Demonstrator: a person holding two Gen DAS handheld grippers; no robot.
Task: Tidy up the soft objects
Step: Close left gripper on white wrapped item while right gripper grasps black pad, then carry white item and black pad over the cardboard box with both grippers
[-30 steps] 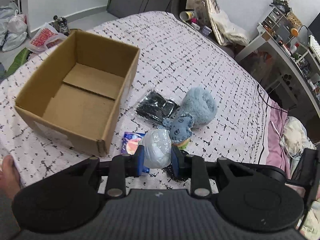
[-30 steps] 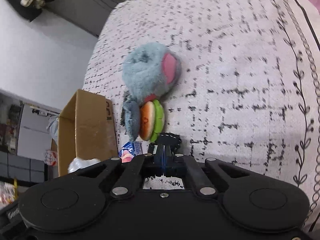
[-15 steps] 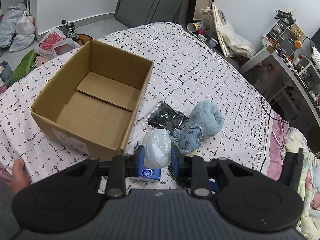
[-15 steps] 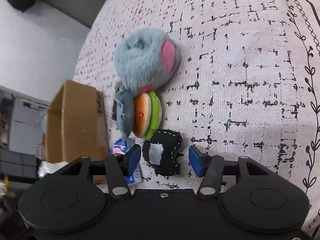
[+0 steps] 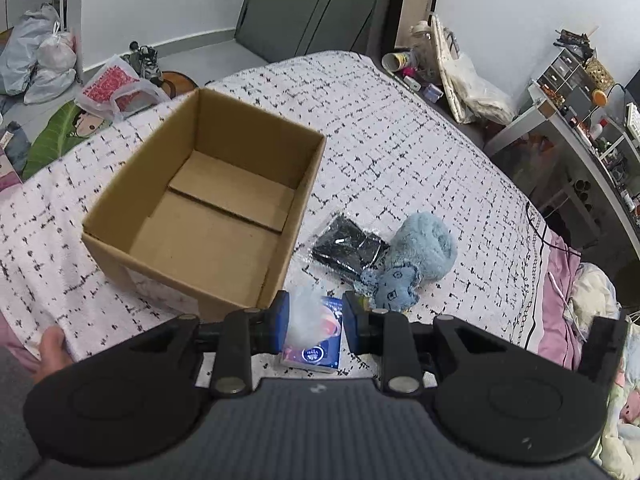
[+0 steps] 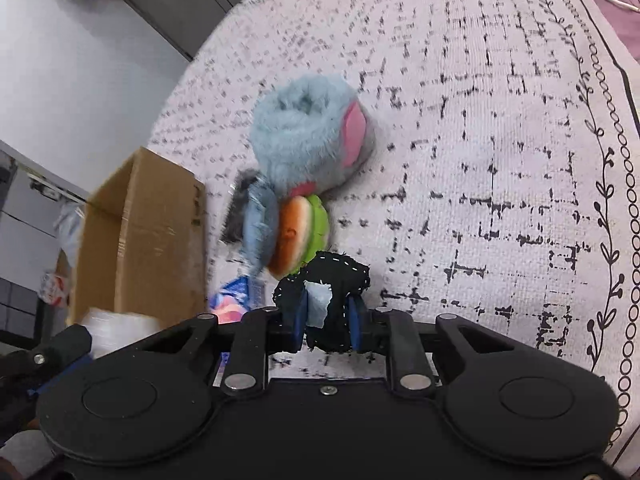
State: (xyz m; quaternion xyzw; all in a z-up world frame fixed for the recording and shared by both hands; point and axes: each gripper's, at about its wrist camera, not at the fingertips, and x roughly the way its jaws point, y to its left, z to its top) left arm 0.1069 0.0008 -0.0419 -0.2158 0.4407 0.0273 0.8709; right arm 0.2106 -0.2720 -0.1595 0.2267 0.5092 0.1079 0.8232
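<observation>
My left gripper (image 5: 314, 320) is shut on a crumpled whitish plastic bag (image 5: 306, 312), held just off the near right corner of the open cardboard box (image 5: 256, 140). A blue tissue pack (image 5: 320, 354) lies on the bed under it. In the right wrist view my right gripper (image 6: 326, 320) has its jaws closing on a black cloth piece with white stitching (image 6: 340, 272), which sits pinched between the blue pads. Just beyond it lie a burger plush (image 6: 300, 236), a small denim toy (image 5: 396, 284) and a fluffy blue plush (image 6: 304, 128).
A black item in clear wrap (image 5: 348, 248) lies between the box and the blue plush. The bed has a white, black-flecked cover (image 6: 480, 140). A person's hand (image 5: 52, 348) rests at the bed's near left edge. Bags sit on the floor far left, a cluttered desk at right.
The right jaws went from shut and empty to wide open, then closed around the black cloth piece. The left gripper drew back with the bag, so more of the box shows.
</observation>
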